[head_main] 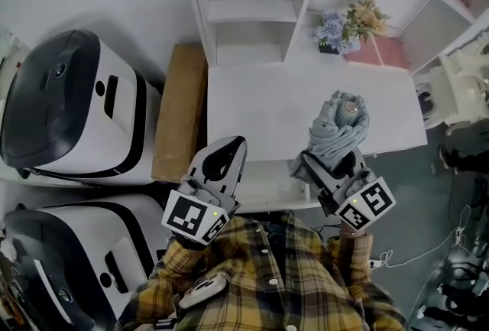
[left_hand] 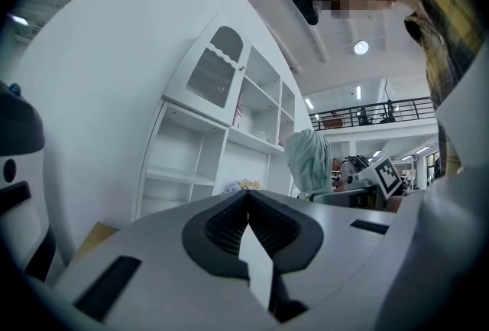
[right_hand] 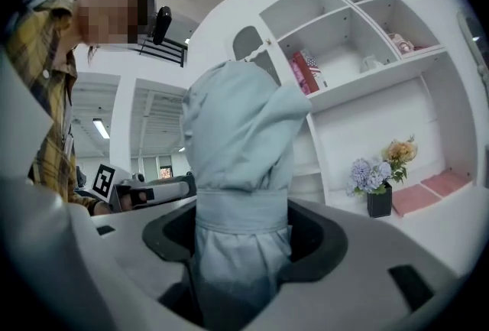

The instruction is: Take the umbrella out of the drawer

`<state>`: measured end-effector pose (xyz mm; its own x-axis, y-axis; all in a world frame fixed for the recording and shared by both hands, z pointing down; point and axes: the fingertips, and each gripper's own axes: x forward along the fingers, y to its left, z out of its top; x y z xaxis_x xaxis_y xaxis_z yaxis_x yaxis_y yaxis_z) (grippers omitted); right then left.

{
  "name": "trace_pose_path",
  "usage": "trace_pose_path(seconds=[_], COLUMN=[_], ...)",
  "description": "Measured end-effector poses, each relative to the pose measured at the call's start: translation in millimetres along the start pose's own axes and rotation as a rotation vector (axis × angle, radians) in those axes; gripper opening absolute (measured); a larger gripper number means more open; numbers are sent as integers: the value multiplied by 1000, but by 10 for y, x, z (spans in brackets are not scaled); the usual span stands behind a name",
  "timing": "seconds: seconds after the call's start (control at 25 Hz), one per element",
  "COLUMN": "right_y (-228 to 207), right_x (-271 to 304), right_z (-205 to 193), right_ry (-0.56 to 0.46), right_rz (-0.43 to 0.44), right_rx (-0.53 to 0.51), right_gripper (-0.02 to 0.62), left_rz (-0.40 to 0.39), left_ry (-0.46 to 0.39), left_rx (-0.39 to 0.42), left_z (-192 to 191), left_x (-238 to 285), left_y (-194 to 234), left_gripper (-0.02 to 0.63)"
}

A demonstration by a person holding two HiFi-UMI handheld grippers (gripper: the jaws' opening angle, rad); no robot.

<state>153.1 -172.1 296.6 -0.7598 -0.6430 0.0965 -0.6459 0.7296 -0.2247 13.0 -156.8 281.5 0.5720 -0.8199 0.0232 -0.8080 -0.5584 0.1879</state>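
Observation:
A folded pale blue-grey umbrella [head_main: 338, 129] stands upright in my right gripper [head_main: 330, 161], above the white desk's front edge. In the right gripper view the jaws are shut on the umbrella [right_hand: 238, 169] round its strapped waist, the bundle rising above them. My left gripper [head_main: 227, 156] is held near the desk's front left, jaws pressed together with nothing between them; in the left gripper view its closed tip [left_hand: 247, 196] points at the shelves, and the umbrella [left_hand: 309, 161] shows to the right. No drawer is visible in any view.
A white desk [head_main: 267, 108] carries a shelf unit [head_main: 248, 4] and a small flower vase [head_main: 336, 31]. A brown cardboard box [head_main: 181, 111] stands left of the desk. Two black-and-white machines [head_main: 69, 104] sit at the left.

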Motion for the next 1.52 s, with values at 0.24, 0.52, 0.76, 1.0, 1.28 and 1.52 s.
trace_pose_path(seconds=[0.24,0.52,0.76,1.0,1.28,1.52], right_y=[-68,-106,-120,-109,-111,-102], right_x=[-88,-116,-111,-113,-125,-129], right_z=[10,-34,-83,-74,-88,-93], right_ry=[-41,-37,-31,-42,-41,-50], right_rz=[-38,-52,-40,-35,-33,-19], right_rx=[48,55,74,87,94,110], right_gripper=[298,299,299,299,299,299], left_rz=[-25,-29,-22,-12,-5,1], left_ry=[2,8,15,22,25,29], left_rx=[-7,-12,-15,-14,-14,-15], left_z=[-30,-58,-76,-89,-101,-106], left_x=[31,21,25,2,-5,-11], left_y=[-32,-26,-40,-32,-39,-37], left_gripper=[21,21,21,21,21,21])
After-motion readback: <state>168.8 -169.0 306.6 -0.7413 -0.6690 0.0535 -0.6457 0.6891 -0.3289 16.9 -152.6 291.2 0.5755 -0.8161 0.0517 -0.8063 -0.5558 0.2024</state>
